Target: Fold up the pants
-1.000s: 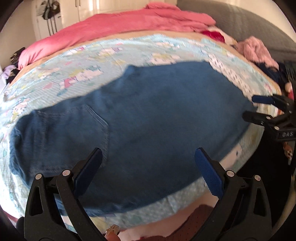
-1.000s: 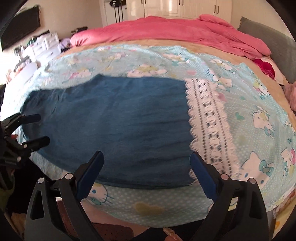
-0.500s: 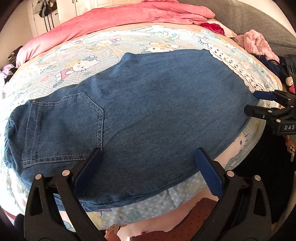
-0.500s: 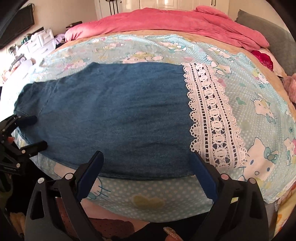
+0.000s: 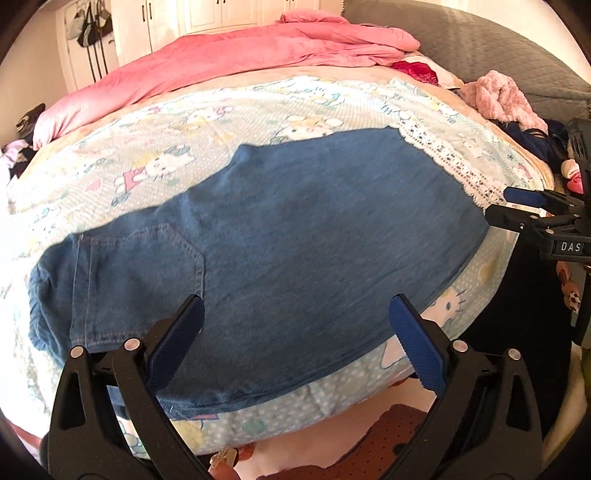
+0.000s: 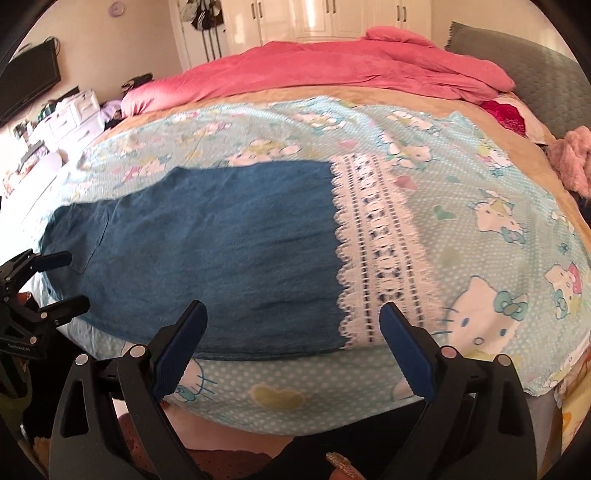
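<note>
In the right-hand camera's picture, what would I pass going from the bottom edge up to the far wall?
right gripper → denim pants → cartoon-cat sheet → pink duvet → white wardrobe doors

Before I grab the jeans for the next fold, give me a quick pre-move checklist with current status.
1. Left gripper open and holding nothing: ok.
2. Right gripper open and holding nothing: ok.
3. Jeans lying flat on the patterned sheet, already folded leg over leg: ok.
4. Lace hem within reach, just ahead of the right gripper: ok.
5. Waistband end smooth: not ok, it looks bunched at the edge.
6. Layers underneath aligned: cannot tell, hidden by the top layer.
</note>
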A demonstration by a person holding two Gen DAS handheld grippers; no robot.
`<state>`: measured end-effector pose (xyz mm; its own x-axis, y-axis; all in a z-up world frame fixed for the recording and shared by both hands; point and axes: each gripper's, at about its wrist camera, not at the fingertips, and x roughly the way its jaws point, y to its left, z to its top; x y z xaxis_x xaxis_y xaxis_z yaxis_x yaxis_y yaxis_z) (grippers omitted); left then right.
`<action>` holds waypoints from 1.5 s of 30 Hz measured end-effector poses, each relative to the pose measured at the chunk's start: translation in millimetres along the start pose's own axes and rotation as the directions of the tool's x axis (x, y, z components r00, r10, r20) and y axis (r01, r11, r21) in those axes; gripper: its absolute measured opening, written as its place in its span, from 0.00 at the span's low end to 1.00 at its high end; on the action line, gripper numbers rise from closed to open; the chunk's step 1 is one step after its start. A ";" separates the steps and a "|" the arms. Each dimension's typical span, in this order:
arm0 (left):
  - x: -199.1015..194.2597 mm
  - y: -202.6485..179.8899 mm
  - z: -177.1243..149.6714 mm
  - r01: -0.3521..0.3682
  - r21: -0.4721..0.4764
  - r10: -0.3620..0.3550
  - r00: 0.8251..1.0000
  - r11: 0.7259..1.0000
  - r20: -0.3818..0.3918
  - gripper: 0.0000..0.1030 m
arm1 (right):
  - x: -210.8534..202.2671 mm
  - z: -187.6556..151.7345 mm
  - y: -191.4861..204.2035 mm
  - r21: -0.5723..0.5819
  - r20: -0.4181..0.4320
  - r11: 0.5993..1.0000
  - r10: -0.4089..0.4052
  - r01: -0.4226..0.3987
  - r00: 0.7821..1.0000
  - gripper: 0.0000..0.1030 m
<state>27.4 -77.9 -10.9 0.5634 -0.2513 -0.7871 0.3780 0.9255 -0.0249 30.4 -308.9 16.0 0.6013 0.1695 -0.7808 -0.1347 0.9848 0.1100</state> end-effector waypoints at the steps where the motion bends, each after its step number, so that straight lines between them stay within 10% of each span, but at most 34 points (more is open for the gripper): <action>1: 0.4 -1.3 1.7 0.004 0.001 -0.004 1.000 1.000 0.001 0.91 | -2.5 -0.3 -3.3 0.010 0.007 1.000 -0.004 0.004 1.000 0.91; 30: 116.7 -80.9 156.1 0.163 0.233 -0.137 0.983 0.959 -0.121 0.91 | 14.6 -13.3 -74.1 0.293 -0.022 0.956 0.036 -0.028 0.999 0.91; 35: 146.1 -95.6 176.6 0.096 0.354 -0.066 0.993 0.930 -0.097 0.91 | 21.4 -10.6 -78.7 0.330 -0.022 0.943 0.060 -0.050 0.998 0.91; 45: 195.4 -112.3 195.7 0.285 0.353 -0.213 0.950 0.891 -0.230 0.79 | 29.0 -5.5 -73.3 0.315 -0.021 0.946 0.089 -0.078 0.996 0.82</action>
<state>238.8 -286.4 -41.3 0.2860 -0.3704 -0.8837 0.7569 0.6529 -0.0287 53.4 -376.4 -18.1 0.5701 0.2553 -0.7809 0.0740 0.9307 0.3583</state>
